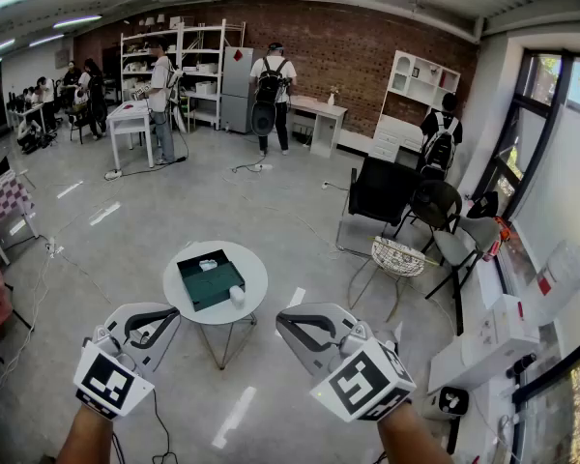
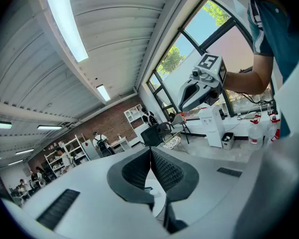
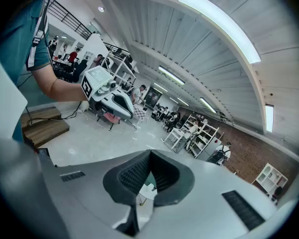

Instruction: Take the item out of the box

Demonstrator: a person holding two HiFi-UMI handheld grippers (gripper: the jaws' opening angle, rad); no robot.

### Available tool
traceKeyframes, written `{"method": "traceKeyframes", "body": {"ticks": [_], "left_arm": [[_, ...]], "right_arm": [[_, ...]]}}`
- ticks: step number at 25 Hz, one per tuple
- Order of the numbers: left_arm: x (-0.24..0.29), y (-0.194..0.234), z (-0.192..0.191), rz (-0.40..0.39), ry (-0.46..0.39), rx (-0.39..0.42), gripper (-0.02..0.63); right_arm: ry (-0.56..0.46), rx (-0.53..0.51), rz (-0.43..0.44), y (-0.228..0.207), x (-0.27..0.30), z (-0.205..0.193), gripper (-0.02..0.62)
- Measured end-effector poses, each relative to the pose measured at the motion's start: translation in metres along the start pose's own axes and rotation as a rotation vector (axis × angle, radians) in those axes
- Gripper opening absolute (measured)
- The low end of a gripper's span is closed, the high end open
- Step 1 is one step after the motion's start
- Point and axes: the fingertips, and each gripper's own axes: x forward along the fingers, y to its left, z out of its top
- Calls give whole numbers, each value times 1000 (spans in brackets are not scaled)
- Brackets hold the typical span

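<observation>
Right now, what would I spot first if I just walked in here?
Two shut, empty grippers held up in front: the left gripper and the right gripper. Beyond them, a small round white table holds an open dark green box with a white item inside.

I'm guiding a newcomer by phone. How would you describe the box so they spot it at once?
On the open grey floor before the brick wall stands a round white table. On it lies the box: flat, square, dark green, open, a small white item inside. It is the only dark thing there; the white object beside it sits on the tabletop.
</observation>
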Motion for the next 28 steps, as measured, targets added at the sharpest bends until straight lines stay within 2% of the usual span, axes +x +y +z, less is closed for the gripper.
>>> {"method": "traceKeyframes", "body": {"ticks": [3,8,23,28], "left_arm": [[1,6,-2,-5,-25,3,20],[4,17,-15,-11,-14,-5,20],[-39,78,-46,-29,-44,-9,20],[-45,90,-61,-14,-28,-17,20]], "right_arm": [[2,-1,-2,1,10,1,38],[7,3,-7,-3,24,4,38],[-9,34,-30,10,83,63,40],[-21,20,5,11,110,70,40]]}}
